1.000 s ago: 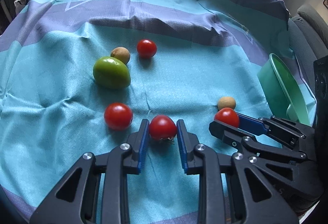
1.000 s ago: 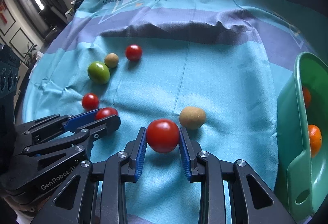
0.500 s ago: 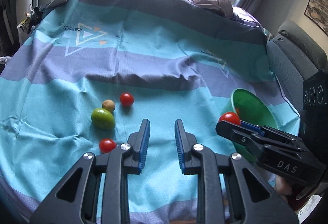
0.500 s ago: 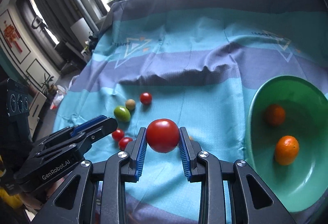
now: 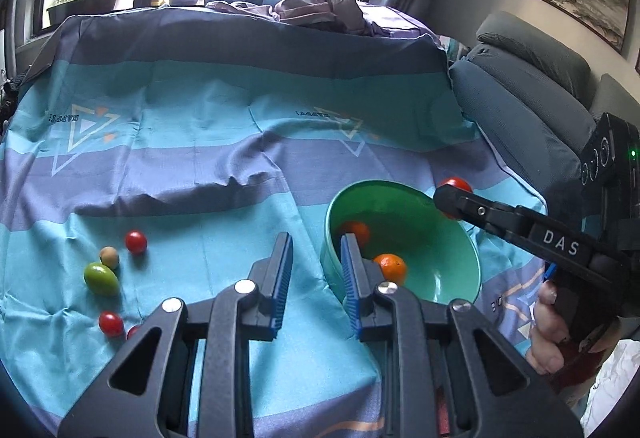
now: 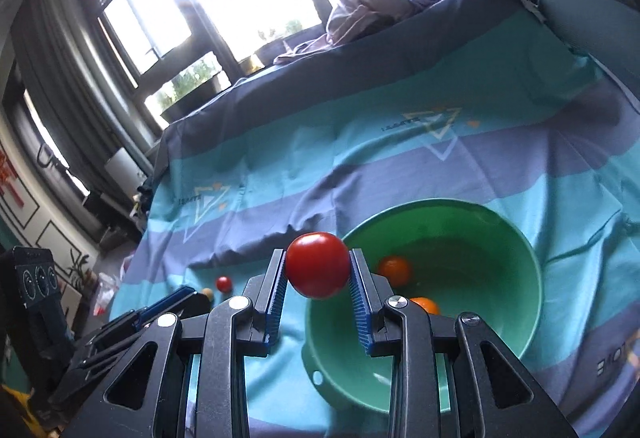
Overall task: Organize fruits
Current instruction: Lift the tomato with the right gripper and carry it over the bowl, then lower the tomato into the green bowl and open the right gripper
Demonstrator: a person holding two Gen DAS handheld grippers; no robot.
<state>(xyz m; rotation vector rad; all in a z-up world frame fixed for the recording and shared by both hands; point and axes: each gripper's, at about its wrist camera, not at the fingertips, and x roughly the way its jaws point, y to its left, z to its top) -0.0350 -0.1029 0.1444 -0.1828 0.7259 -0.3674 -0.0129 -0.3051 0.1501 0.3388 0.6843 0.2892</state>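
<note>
Your right gripper [image 6: 318,266] pinches a round red tomato [image 6: 318,265] between its blue ribbed pads, one pad pressed on each side. The tomato is clear of the cloth, in the air. In the right wrist view it sits in front of the near left rim of the round green plastic bowl [image 6: 520,250]. In the left wrist view it shows past the bowl's far right rim.

Your left gripper [image 5: 314,242] holds nothing. Its fingers are drawn in as close as they go, with a narrow strip of cloth showing between the pads. Its right fingertip overlaps the bowl's left edge in its own view.

- Bowl: rests on the teal and grey-purple striped cloth [image 5: 200,117]. It holds two oranges, one [image 5: 390,266] nearer and one [image 5: 354,232] further back.
- Loose fruit: lies on the cloth, well left of the bowl.
  - A small red tomato [image 5: 136,242] has a small tan round fruit [image 5: 109,257] just beside it.
  - A green oval fruit [image 5: 101,279] touches or nearly touches the tan one.
  - Another red tomato [image 5: 111,323] lies nearer you.
  - One more red shape beside it is mostly hidden by the left gripper's frame.
- Your hand [image 5: 552,322] grips the right gripper's handle at the right edge.
</note>
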